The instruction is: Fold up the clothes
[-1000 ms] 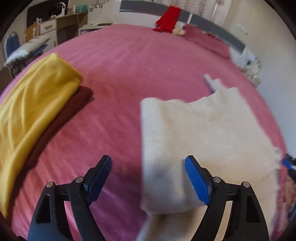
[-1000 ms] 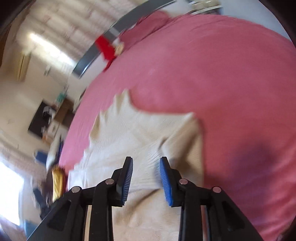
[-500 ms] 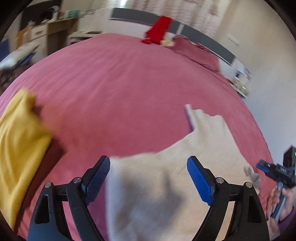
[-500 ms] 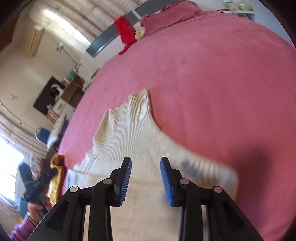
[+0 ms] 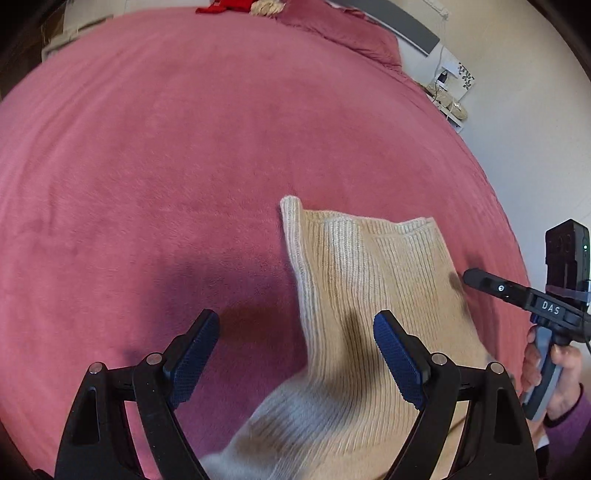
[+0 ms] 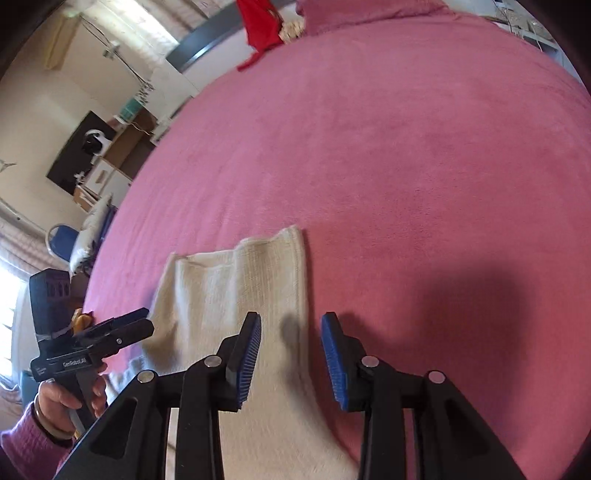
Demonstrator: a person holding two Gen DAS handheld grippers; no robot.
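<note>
A cream ribbed knit sweater [image 5: 369, 277] lies on the pink bedspread [image 5: 184, 147], its ribbed end pointing away from me. My left gripper [image 5: 295, 332] hovers open and wide over the sweater's left edge, with nothing pinched. In the right wrist view the sweater [image 6: 236, 288] runs under my right gripper [image 6: 291, 325], whose jaws stand partly apart above its right edge, gripping nothing. Each view also catches the other tool: the right gripper [image 5: 471, 276] at the sweater's right side, and the left gripper [image 6: 147, 321] held by a hand in a purple sleeve.
A red garment [image 6: 258, 29] and a pink pillow [image 5: 351, 33] lie by the headboard. A bedside shelf [image 5: 448, 103] stands past the bed's right edge. A desk [image 6: 110, 147], a blue chair [image 6: 62, 240] and a bit of yellow cloth [image 6: 81, 319] are off the left side.
Both views swept across the bed toward the sweater's ribbed end. The yellow garment left the left wrist view, and the right gripper with its hand came into it. The right jaws widened slightly.
</note>
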